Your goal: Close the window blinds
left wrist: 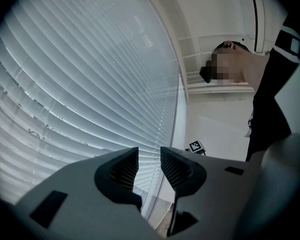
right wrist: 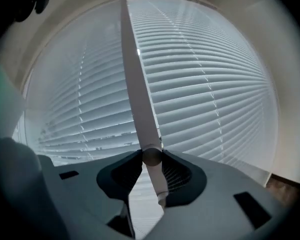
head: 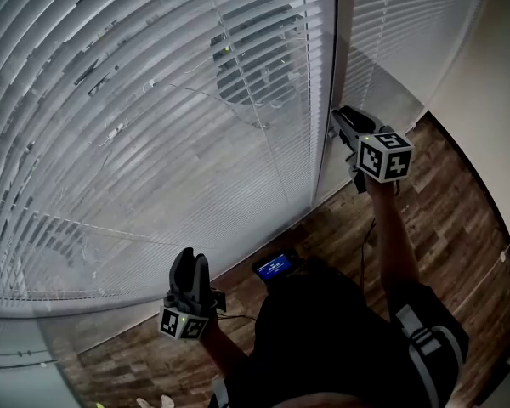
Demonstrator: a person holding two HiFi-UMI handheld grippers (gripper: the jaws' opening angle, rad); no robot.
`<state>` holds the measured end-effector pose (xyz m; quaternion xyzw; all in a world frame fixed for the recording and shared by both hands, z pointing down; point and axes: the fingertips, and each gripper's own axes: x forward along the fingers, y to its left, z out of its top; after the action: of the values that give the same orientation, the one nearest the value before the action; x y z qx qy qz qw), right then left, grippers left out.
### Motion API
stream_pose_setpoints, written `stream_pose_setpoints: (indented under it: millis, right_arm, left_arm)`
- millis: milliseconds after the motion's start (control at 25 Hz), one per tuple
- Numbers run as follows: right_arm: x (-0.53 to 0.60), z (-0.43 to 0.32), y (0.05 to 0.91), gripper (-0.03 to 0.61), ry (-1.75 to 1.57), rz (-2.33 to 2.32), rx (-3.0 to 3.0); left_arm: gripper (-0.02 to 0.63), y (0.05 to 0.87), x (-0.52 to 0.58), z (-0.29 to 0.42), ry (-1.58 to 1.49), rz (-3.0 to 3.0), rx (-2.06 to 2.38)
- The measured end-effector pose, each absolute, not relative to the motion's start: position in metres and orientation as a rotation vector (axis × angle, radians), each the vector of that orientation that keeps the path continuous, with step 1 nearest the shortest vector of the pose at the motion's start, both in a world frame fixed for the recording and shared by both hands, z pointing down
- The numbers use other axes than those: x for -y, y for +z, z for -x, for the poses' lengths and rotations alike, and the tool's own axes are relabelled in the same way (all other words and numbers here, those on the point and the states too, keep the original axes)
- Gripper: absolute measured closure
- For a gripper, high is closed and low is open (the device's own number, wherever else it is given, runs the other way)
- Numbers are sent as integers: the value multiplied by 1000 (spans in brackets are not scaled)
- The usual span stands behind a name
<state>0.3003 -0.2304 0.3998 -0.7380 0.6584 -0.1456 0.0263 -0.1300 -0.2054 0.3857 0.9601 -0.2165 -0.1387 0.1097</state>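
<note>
The window blinds fill most of the head view. There are two panels, a wide one on the left and a narrow one on the right, with an upright frame post between them. Their top edge is cut off, and a dark shape on the slats of the wide panel is hard to make out. Below them lies a wooden floor. The person, in dark clothes, holds two grippers. The right gripper is raised beside the frame post, and its jaws are pressed from both sides on the one white wand. The wand hangs in front of the blinds, and its lower end sticks out a little under the jaws. In the head view the wand is too thin to see. The left gripper is low, near the bottom edge of the wide panel and apart from it. Its jaws stand a little apart with nothing between them.
</note>
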Motion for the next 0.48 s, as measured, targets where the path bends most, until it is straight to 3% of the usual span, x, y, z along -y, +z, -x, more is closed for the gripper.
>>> stream_pose_setpoints:
  millis: [80,280,480]
  right_arm:
    - [231,-300,399,449,-405,2272,-2067]
    - [226,-294,390,433,94,2688,-2187]
    - [229,-287,394,432,192,2767,-2261]
  left_arm:
    - [479,386,205,128,-403,-2822,641]
    - [479,381,201,124,-401,-2833,651]
    - [479,384,193,129,-356,-2839,695]
